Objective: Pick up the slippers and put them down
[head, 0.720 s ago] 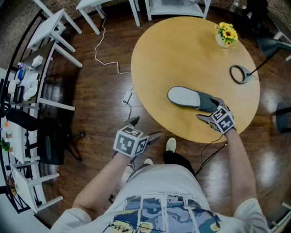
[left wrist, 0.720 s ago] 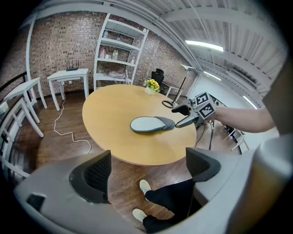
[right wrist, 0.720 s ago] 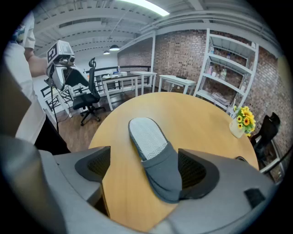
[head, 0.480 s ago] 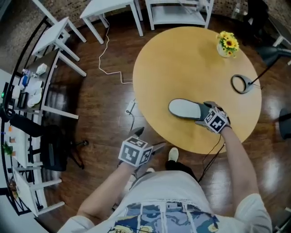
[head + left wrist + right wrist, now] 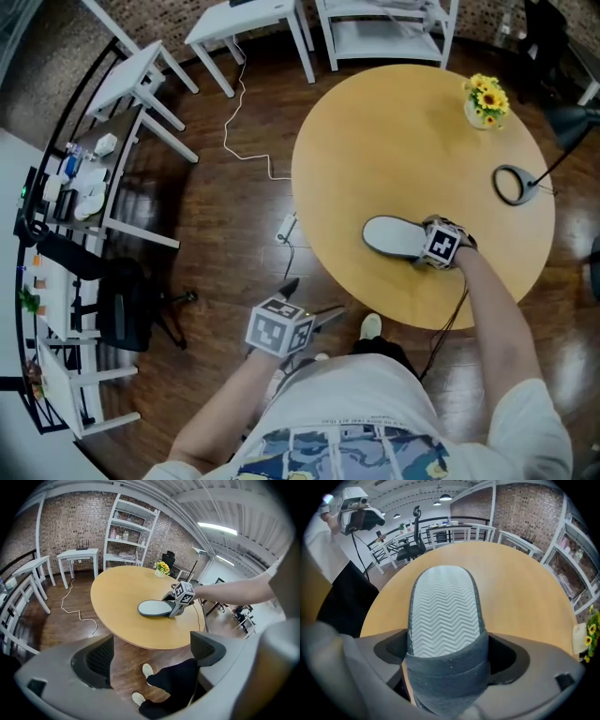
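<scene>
One slipper is all I'm seeing here: a grey fabric slipper (image 5: 445, 616) with a pale zigzag footbed and a darker band over the toe. It's lying flat on the round light-wood table (image 5: 375, 122), toward the side nearest the person.

The right gripper (image 5: 447, 667) is sitting at the toe end, with its jaws pressing on that dark band from both sides, so I'm reading it as clamped on. The slipper's long axis is running straight away from the claw, heel pointing off to the person's left. My guess is a lift is going to leave the heel hanging out front.

The left gripper (image 5: 150, 660) is hanging off the table edge over the dark wooden floor (image 5: 216, 234), jaws wide apart with nothing between them, well apart from the slipper.

Yellow sunflowers in a small white pot (image 5: 486, 98) and a black ring on a thin rod (image 5: 514, 185) are sitting further back, neither getting in the way.
</scene>
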